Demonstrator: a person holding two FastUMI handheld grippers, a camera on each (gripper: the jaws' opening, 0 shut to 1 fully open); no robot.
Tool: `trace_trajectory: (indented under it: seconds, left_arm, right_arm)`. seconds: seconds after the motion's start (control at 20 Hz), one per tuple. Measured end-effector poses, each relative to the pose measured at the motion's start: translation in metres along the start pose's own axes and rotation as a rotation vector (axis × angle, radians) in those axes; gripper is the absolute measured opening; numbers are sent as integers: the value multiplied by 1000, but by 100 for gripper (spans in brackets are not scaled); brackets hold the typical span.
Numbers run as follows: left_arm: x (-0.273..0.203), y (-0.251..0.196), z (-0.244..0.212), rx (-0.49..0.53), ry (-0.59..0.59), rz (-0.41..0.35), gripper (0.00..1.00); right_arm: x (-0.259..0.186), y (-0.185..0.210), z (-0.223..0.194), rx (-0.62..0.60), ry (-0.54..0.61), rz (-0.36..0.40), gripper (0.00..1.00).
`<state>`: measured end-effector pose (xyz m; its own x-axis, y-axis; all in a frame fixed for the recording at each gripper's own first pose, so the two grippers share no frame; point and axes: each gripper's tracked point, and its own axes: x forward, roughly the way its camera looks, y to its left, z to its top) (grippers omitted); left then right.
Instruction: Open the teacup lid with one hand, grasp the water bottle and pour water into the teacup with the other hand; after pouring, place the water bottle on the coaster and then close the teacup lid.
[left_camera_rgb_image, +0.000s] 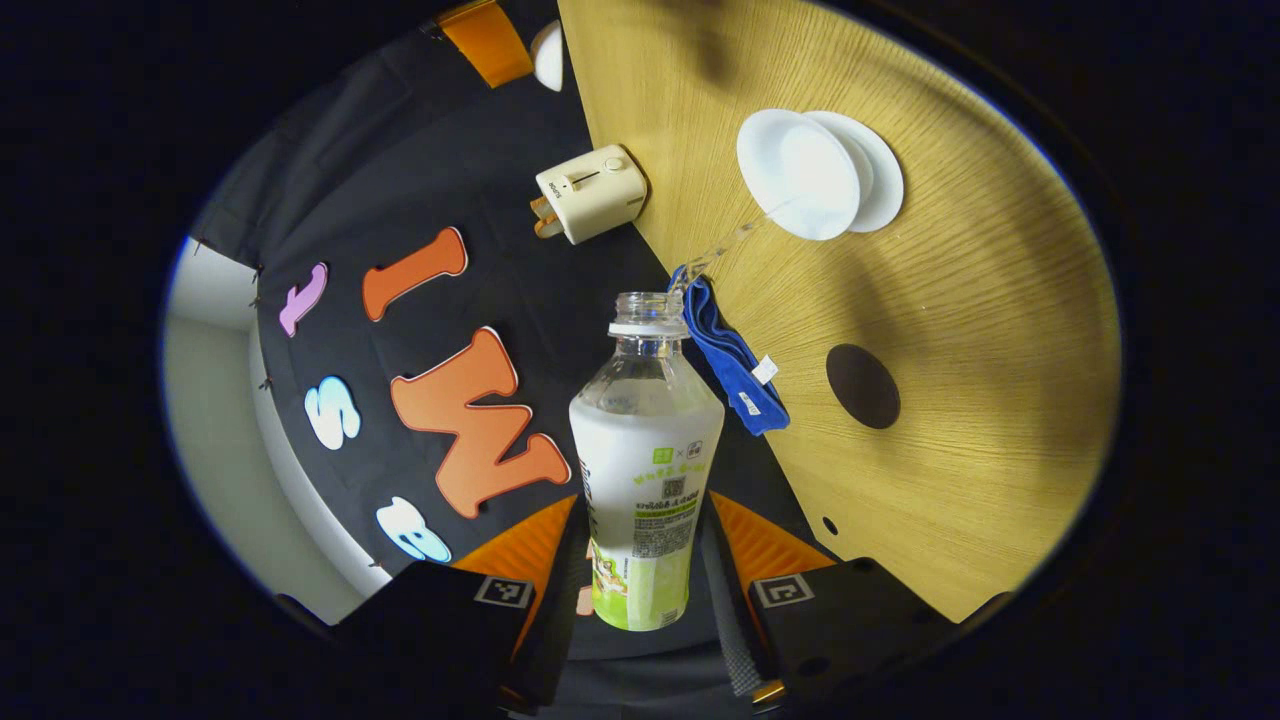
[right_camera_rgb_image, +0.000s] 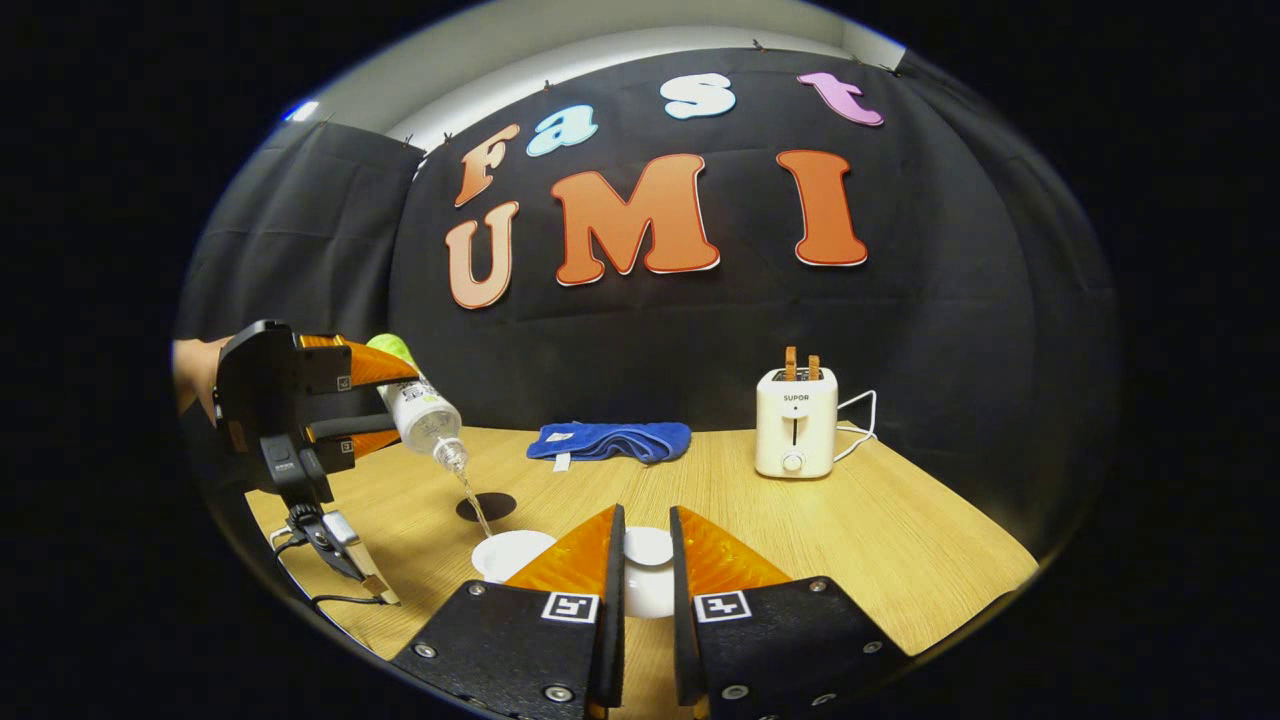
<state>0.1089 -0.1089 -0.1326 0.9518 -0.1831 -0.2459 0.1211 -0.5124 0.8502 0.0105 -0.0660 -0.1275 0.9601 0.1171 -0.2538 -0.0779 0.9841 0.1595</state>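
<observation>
**Mid-pour, bottle tipped over the cup**

Left gripper (left_camera_rgb_image: 640, 560) clamped on the water bottle (left_camera_rgb_image: 645, 470), jaws pressed against both sides of the labelled lower half. Cap off, neck pointing away from the jaws and out over the tabletop (left_camera_rgb_image: 980, 330). Thin stream of water (left_camera_rgb_image: 725, 248) running from the mouth to the teacup (left_camera_rgb_image: 800, 185), well ahead of the jaws and up to the right. Something white and round overlapping the cup just behind it, can't tell what exactly. Dark round coaster (left_camera_rgb_image: 862, 386) lying bare on the wood, right of the bottle and nearer the jaws than the cup. Blue cloth (left_camera_rgb_image: 735, 360) at the tabletop edge, just right of the bottle neck. Cream toaster (left_camera_rgb_image: 590, 193) farther ahead, also at the edge.

From the right gripper view: right gripper (right_camera_rgb_image: 645, 565) low over the tabletop, jaws nearly together around a small white piece, looks like the teacup lid (right_camera_rgb_image: 648, 548), pinched between them. Teacup sitting open just left of those jaws, stream landing in it. Left gripper and tilted bottle up to the left, person's hand (right_camera_rgb_image: 195, 375) behind it.
</observation>
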Motion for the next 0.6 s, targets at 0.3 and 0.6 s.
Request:
trace_trajectory:
  seconds: [0.3,0.6]
  left_arm:
    - [-10,8,5,33,-11,24,65]
    - [-11,10,11,74,-40,26,65]
  right_arm:
    - [-1,8,3,-28,-9,20,20]
    - [1,16,0,-36,-5,33,20]
